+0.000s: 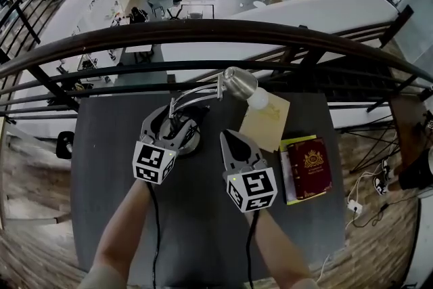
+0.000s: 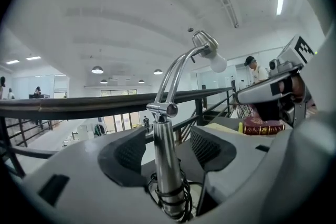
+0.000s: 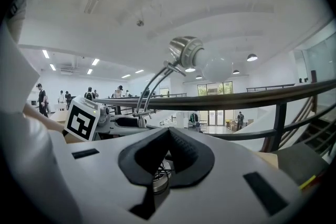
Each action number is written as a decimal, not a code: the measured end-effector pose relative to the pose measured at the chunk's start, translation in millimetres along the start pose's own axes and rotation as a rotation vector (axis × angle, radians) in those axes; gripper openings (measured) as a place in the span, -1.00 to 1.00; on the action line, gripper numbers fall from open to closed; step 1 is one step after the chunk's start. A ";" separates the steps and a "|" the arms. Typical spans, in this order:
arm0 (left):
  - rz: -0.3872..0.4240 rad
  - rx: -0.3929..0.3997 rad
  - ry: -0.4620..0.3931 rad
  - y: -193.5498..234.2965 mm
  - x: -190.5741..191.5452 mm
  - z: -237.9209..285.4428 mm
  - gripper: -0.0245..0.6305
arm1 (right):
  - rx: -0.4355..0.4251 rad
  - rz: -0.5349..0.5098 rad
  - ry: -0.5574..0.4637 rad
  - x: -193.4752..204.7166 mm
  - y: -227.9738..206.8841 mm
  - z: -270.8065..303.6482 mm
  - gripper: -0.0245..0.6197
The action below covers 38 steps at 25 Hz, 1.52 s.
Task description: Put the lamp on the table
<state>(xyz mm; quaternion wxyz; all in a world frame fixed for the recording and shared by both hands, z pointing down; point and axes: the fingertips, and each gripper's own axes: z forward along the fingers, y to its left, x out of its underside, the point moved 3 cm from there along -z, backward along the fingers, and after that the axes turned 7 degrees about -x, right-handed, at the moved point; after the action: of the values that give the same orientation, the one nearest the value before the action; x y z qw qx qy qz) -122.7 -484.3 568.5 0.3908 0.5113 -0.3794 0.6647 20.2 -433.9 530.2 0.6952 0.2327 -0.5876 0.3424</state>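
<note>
A chrome desk lamp stands on the dark table [image 1: 108, 213], its round base [image 1: 193, 140] near the back edge. Its twin-rod neck curves right to the metal head [image 1: 239, 80] and white bulb [image 1: 258, 99]. My left gripper [image 1: 174, 121] is open, one jaw on each side of the lamp's upright stem [image 2: 168, 165], and the pads stand clear of it. A black cord is wound at the foot of the stem. My right gripper [image 1: 227, 136] is shut and empty, just right of the base. In the right gripper view the right gripper [image 3: 169, 136] looks past the lamp head [image 3: 185, 50].
A tan paper sheet [image 1: 265, 120] lies under the bulb. A red book [image 1: 310, 166] rests on a yellow-edged one at the table's right. A dark railing [image 1: 203, 34] runs right behind the table, over a drop to a lower floor. Cables lie on the floor at the right [image 1: 365, 196].
</note>
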 end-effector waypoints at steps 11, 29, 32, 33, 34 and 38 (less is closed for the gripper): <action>-0.106 -0.062 -0.084 -12.2 -77.6 -98.4 -0.16 | -0.027 -0.087 -0.086 -74.9 50.4 -50.6 -0.93; -0.003 -0.057 -0.260 -83.7 -271.8 -263.6 -0.22 | -0.095 -0.218 -0.323 -227.3 135.6 -189.0 -0.93; 0.008 -0.053 -0.286 -99.3 -278.7 -288.1 -0.23 | -0.093 -0.252 -0.323 -234.7 146.2 -210.9 -0.93; 0.001 -0.050 -0.295 -103.3 -279.8 -296.5 -0.23 | -0.090 -0.264 -0.320 -235.8 149.5 -217.2 -0.93; -0.004 -0.048 -0.304 -106.9 -280.3 -305.0 -0.25 | -0.089 -0.275 -0.319 -236.3 152.9 -223.0 -0.93; -0.006 -0.056 -0.324 -119.1 -274.2 -331.7 -0.41 | -0.093 -0.284 -0.315 -231.1 161.7 -241.2 -0.93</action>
<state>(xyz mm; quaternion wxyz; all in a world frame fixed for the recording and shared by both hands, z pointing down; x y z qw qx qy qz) -94.7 -172.1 250.5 0.3404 0.6020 -0.4544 0.5615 40.3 -199.4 243.4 0.6462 0.3314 -0.6655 0.1726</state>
